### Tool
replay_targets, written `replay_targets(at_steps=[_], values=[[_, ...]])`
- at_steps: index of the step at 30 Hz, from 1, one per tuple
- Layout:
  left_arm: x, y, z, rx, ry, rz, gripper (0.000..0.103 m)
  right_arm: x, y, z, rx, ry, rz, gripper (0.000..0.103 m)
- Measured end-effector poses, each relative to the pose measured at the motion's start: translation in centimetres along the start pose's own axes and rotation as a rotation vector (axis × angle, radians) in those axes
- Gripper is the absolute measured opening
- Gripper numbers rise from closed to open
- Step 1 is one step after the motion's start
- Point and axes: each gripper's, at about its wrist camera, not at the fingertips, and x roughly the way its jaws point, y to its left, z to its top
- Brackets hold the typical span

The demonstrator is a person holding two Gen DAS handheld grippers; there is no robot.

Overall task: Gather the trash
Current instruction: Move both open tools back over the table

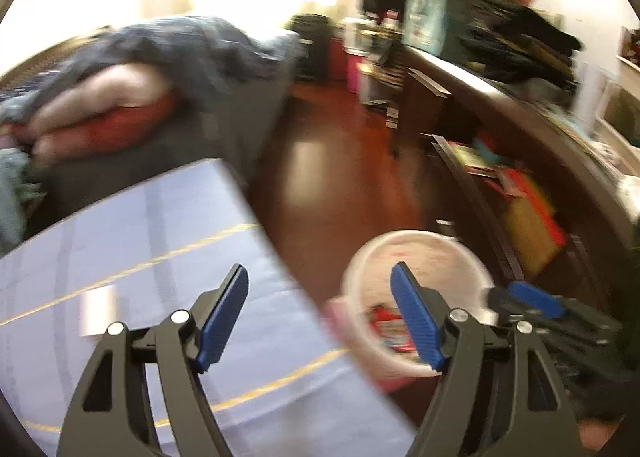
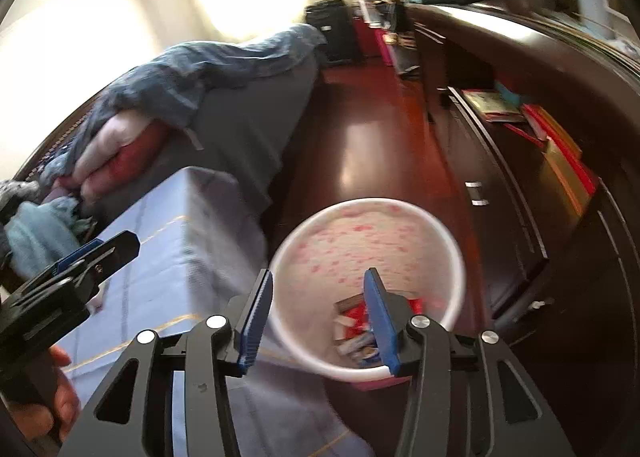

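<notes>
- Bin (image 2: pixel 366 257) dead centre in the right wrist view: a white round pail with pink specks on its inner wall, standing on the dark red wooden floor (image 2: pixel 360 145), just beside the corner of the pale lilac tablecloth (image 2: pixel 168 257).
- Down at its bottom, around six o'clock of the rim, sits the trash (image 2: pixel 356 321): red wrappers, a brown scrap, some white and blue bits, blurred but clearly already inside.
- Right gripper (image 2: pixel 318 319) hangs over the bin mouth, blue pads parted, nothing between them. That reads as empty.
- Left gripper (image 1: pixel 320 317) likewise stands wide apart and empty in its own view, the left pad over the cloth, the right one over the bin at about four o'clock.
- From the right camera the left gripper shows at nine o'clock, a hand (image 2: pixel 56 397) on its handle below.
- Handling, as I judge it: those wrappers look light, thin and crinkly, likely slick foil. They will slide and flutter rather than resist, so pinch a flat edge or a crumpled fold, not the glossy face.
- The pail itself seems light plastic; a knock on the rim could tip it, so stay clear of the wall.
- Far back at twelve o'clock: bright window, a sofa (image 2: pixel 248 129) with a blue throw (image 2: pixel 208 69); dark shelving (image 2: pixel 520 177) runs along three o'clock.
</notes>
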Motion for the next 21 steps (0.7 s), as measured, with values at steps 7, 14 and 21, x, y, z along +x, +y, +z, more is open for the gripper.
replay_targets(at_steps=[7, 14, 21], values=[[-0.9, 8.1, -0.6, -0.119, 0.022, 0.209, 0.078, -0.9, 5.1, -0.9, -0.088, 0.020, 0.101, 0.051], [2.1, 13.6, -0.9, -0.209, 0.092, 0.253, 0.077, -1.5, 9.0, -1.7, -0.157, 0.032, 0.159, 0.053], [5.8, 15.7, -1.8, -0.255, 0.161, 0.223, 0.072, -1.1, 11.2, -2.2, -0.199, 0.054, 0.178, 0.055]])
